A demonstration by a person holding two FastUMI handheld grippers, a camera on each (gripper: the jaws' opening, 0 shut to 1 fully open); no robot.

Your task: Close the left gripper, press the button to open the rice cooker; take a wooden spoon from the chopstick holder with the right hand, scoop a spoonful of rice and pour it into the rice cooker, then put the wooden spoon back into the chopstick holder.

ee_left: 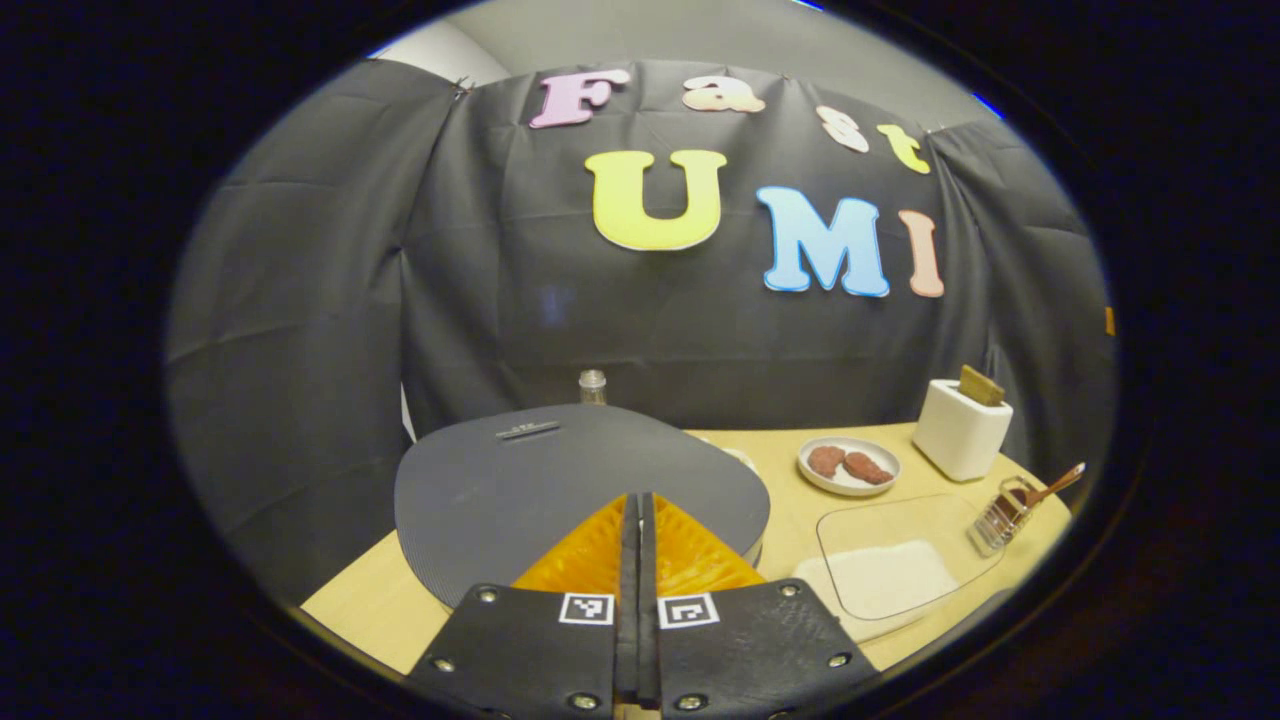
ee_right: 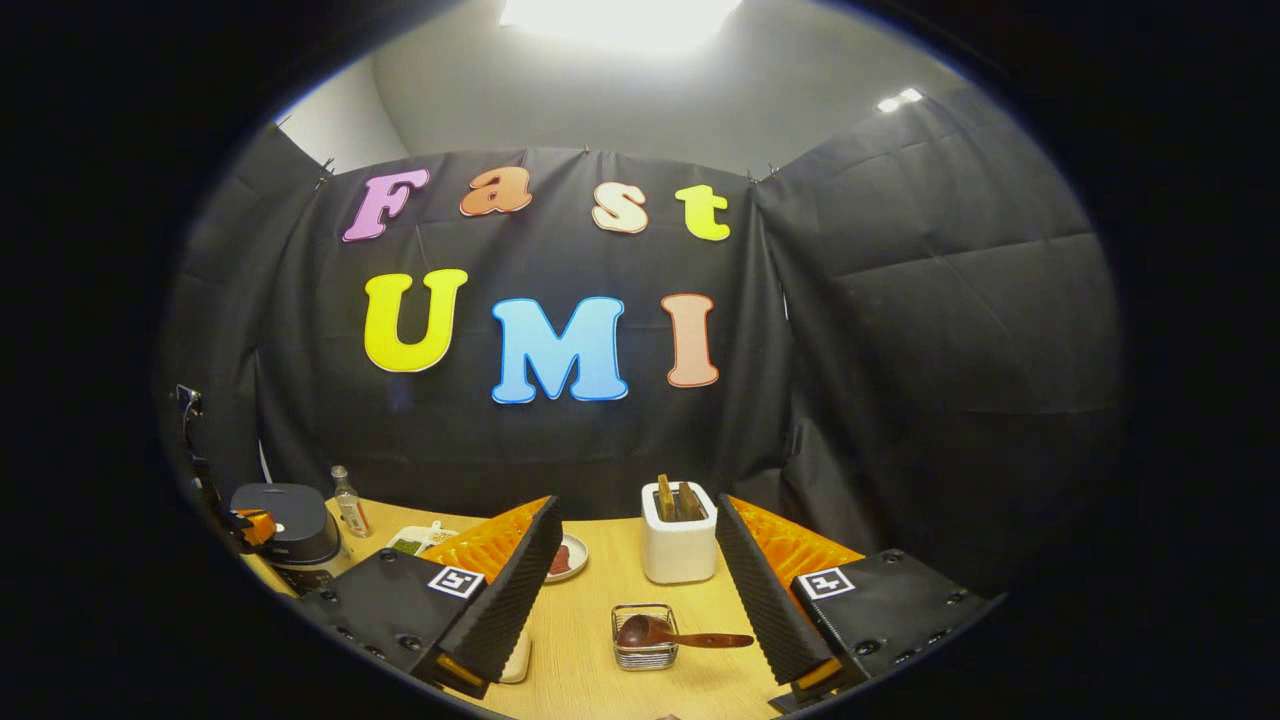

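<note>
the left gripper is nearest, its fingers pressed together with nothing between them, poised over the dark lid of the rice cooker, which is down. the right gripper is spread wide and grips nothing; between its fingers the wooden spoon lies tilted in the wire chopstick holder on the wooden table. a clear tray of rice sits beside the cooker. farther back are a plate and a white toaster.
</note>
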